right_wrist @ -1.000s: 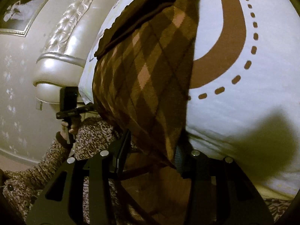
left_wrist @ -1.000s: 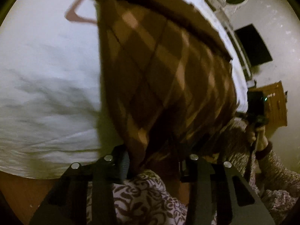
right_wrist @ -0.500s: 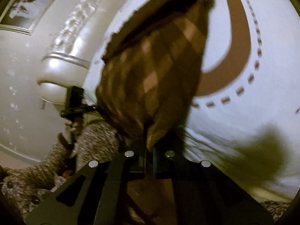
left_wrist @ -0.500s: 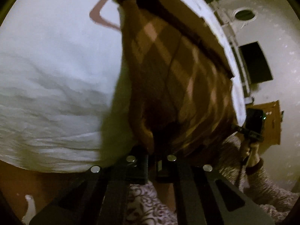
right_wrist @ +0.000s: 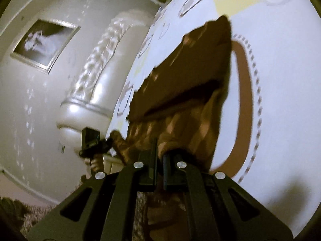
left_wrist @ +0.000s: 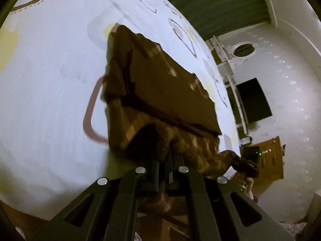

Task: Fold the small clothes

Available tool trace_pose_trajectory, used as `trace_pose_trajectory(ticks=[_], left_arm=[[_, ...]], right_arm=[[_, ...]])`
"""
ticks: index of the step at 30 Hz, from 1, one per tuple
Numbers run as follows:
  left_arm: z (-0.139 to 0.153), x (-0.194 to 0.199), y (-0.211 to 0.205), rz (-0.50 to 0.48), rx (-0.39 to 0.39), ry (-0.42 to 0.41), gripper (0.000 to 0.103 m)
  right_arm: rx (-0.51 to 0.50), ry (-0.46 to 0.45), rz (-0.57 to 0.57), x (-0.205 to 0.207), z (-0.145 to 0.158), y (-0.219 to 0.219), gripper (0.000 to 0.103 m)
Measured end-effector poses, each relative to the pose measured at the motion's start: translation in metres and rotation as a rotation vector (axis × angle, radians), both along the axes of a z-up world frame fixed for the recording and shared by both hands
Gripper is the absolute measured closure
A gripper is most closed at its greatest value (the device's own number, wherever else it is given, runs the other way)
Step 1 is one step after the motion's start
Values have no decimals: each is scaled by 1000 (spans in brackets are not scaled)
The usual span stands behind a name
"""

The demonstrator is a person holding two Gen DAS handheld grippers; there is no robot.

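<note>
Dim yellowish light, motion blur, fisheye-bent edges.

White bed sheet (left_wrist: 50, 80) with brown loops, pale carved headboard (right_wrist: 96, 64), framed picture (right_wrist: 45, 44) on dotted white wall (left_wrist: 291, 76), green curtain (left_wrist: 216, 6), wooden cabinet (left_wrist: 274, 156), dim warm light

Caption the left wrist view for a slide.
Left hand-held gripper shut on the brown argyle garment, its near edge lifted off the white bedsheet.
</note>
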State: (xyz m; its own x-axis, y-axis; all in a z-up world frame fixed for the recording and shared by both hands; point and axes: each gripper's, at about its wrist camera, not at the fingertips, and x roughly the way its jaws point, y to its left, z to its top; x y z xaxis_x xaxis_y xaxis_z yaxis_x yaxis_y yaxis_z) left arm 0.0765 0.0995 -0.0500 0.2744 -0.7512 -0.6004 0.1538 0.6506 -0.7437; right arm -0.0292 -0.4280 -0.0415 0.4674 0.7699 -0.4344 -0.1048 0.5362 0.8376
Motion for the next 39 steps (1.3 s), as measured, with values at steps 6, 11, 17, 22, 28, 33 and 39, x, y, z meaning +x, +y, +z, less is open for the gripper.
trace_pose_trajectory(ticks=[6, 11, 17, 22, 28, 33, 39], left_arm=[[-20, 40, 7, 97, 26, 62, 100], [-34, 49, 3, 73, 104, 75, 100], [-29, 42, 7, 64, 94, 35, 97], [-14, 13, 17, 57, 65, -3, 66], [-22, -37, 25, -21, 75, 8, 63], [-41, -62, 27, -60, 86, 51, 63], [-51, -59, 24, -48, 36, 61, 63]], right_arm=[[29, 46, -120, 31, -26, -20, 100], [11, 99, -142, 43, -50, -20, 100], [9, 102, -128, 40, -43, -19, 96], [7, 84, -140, 23, -25, -24, 70], [-3, 114, -71, -19, -16, -31, 69], [-51, 156, 24, -51, -19, -24, 69], [-52, 197, 28, -64, -34, -25, 69]])
